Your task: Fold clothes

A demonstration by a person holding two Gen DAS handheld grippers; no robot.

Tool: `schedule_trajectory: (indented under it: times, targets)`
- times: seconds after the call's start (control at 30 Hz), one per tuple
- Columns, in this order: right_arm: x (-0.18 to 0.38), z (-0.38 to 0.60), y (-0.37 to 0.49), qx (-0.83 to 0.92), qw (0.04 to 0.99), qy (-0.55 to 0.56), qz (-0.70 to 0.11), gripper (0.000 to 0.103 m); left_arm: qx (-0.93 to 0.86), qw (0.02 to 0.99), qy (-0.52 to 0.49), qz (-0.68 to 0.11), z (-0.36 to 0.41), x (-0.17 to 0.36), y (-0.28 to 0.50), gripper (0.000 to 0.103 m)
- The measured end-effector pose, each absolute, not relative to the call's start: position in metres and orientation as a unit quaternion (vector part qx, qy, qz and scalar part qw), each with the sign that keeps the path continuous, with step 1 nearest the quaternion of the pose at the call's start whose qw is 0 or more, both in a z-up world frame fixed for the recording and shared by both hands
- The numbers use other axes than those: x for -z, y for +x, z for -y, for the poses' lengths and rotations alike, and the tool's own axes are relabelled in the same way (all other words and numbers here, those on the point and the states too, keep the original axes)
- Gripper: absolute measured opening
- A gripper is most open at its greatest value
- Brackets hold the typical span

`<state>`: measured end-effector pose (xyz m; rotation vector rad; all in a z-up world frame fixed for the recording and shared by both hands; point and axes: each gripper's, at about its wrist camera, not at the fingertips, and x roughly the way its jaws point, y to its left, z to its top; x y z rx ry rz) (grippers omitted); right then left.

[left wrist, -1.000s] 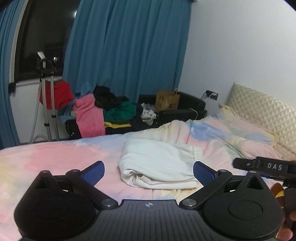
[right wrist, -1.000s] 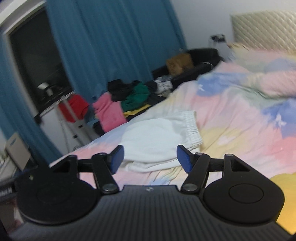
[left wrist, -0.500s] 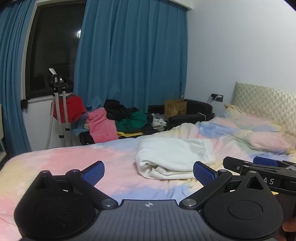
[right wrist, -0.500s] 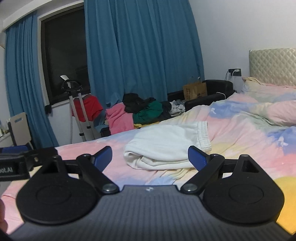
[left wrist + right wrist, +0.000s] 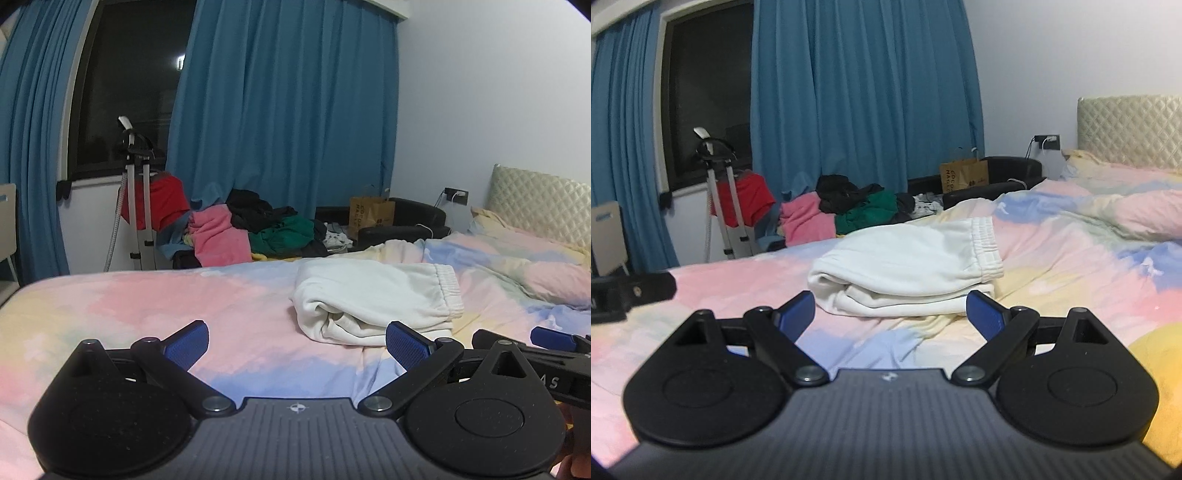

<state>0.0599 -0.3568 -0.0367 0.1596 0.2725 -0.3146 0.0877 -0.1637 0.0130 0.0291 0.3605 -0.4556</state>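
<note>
A white folded garment (image 5: pixel 376 295) (image 5: pixel 908 266) with an elastic waistband on its right lies on the pastel tie-dye bedspread (image 5: pixel 147 306) (image 5: pixel 1089 266). My left gripper (image 5: pixel 297 341) is open, low over the bed, with the garment just ahead and to the right of its fingers. My right gripper (image 5: pixel 890 314) is open too, and the garment's near folded edge lies just beyond its blue pads. Nothing sits between either pair of jaws. The right gripper (image 5: pixel 535 350) shows at the right edge of the left wrist view.
A heap of pink, green and black clothes (image 5: pixel 255 232) lies beyond the far bed edge, beside a garment steamer stand (image 5: pixel 136 192) with a red item. A brown paper bag (image 5: pixel 371 218) stands on a dark seat. Blue curtains (image 5: pixel 280 122), padded headboard (image 5: pixel 1126 125) at right.
Both grippers have sunk toward the bed, so the views now look more level across it. The right gripper's jaws widened and its view rolled upright. The garment has not moved.
</note>
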Motion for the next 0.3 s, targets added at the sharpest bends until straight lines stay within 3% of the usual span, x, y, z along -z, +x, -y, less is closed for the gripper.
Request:
schedule_trajectory:
  times: [0.3]
  targets:
    - [0.0419, 0.3508, 0.0596, 0.153, 0.976, 0.063, -0.144, 0.090, 0.220, 0.958, 0.020, -0.185, 0.1640, -0.0064, 0.0889, 0.103]
